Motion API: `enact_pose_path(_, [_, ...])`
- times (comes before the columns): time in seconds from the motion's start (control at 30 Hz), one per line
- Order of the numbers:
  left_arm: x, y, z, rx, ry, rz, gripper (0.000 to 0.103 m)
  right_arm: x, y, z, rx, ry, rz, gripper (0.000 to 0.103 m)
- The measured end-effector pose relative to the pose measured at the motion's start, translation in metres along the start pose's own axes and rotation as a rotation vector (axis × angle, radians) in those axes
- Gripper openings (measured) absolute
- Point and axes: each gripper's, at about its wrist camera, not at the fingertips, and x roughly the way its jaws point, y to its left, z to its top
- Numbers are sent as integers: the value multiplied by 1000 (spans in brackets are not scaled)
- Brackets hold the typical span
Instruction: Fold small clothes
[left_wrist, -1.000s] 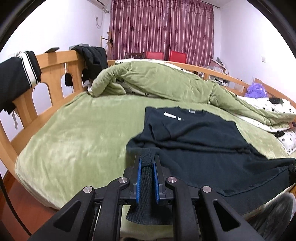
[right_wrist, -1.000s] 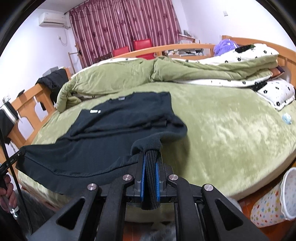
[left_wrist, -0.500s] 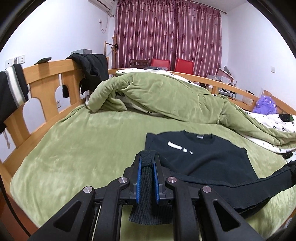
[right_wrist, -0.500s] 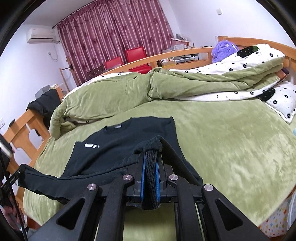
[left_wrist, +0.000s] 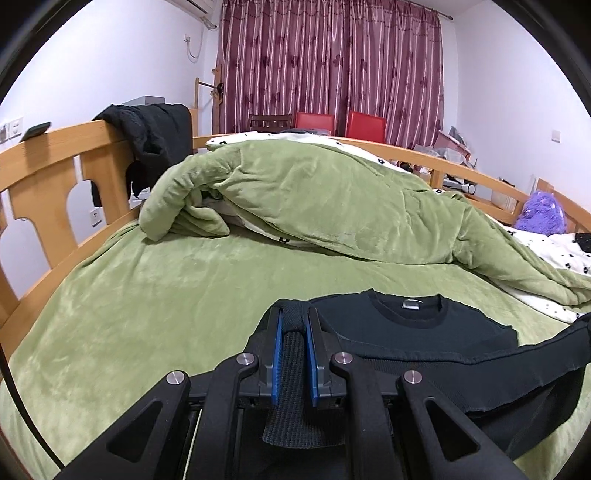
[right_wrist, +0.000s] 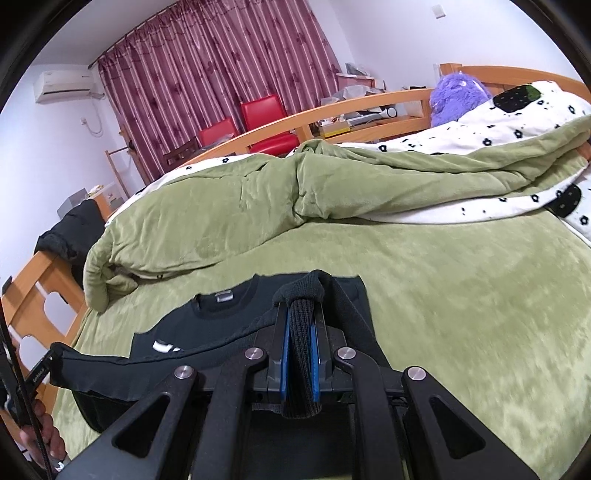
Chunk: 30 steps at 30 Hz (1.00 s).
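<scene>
1. The left gripper (left_wrist: 294, 325) is closed on a fold of the ribbed hem of the black sweater (left_wrist: 436, 332). The knit cloth fills the gap between its blue pads (left_wrist: 276, 354) and hangs down behind them.
2. The right gripper (right_wrist: 300, 317) is also closed on the ribbed hem of the same sweater (right_wrist: 207, 325). A thick bunch of knit sits between the two blue pads (right_wrist: 283, 354) and bulges over the fingertips.
3. Between the two grippers the lower edge of the sweater is lifted and pulled into a tight band (left_wrist: 535, 354). In the left wrist view it runs from the left gripper to the right side of the picture.
4. The upper part of the sweater lies flat on the green bed cover (left_wrist: 155, 295), just ahead of both grippers. The round collar with a grey label (left_wrist: 411, 305) points away from them.
5. A white print (right_wrist: 165, 347) on the sweater shows to the left of the right gripper, partly hidden by the raised band.
6. Further ahead of the grippers, a crumpled green blanket (left_wrist: 314, 192) lies across the bed, well apart from the sweater.
7. At the lower left edge of the right wrist view, a person's hand (right_wrist: 44, 439) is visible beside a black cable.
</scene>
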Motion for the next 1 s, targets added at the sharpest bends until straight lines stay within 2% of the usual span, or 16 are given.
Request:
enact_pose_path(0.27, [65,-11,8,-4,39,19,11,70,2,17,-24,24,4,9])
enact_pose_path(0.67, [127,-25,-8,54,127,25,13,152,-7,0,-68,138,-70,12])
enact_pose_path(0.73, [129,-26,-8,66,135,22,18,156,-9,-4,-75,154,-78,16])
enact_pose_path(0.8, [127,-28,-8,78,143,33,27,154,-11,-6,-84,164,-84,31])
enact_pose_path(0.87, [121,-29,-8,77,138,39,37,147,-10,-8,-91,168,-71,41])
enact_pose_path(0.93, [114,-30,-7,77,134,27,51,137,-8,-10,-102,166,-57,42])
enact_pose_path(1.0, [102,-31,-10,83,125,22,55,127,-3,-13,-128,167,-63,43])
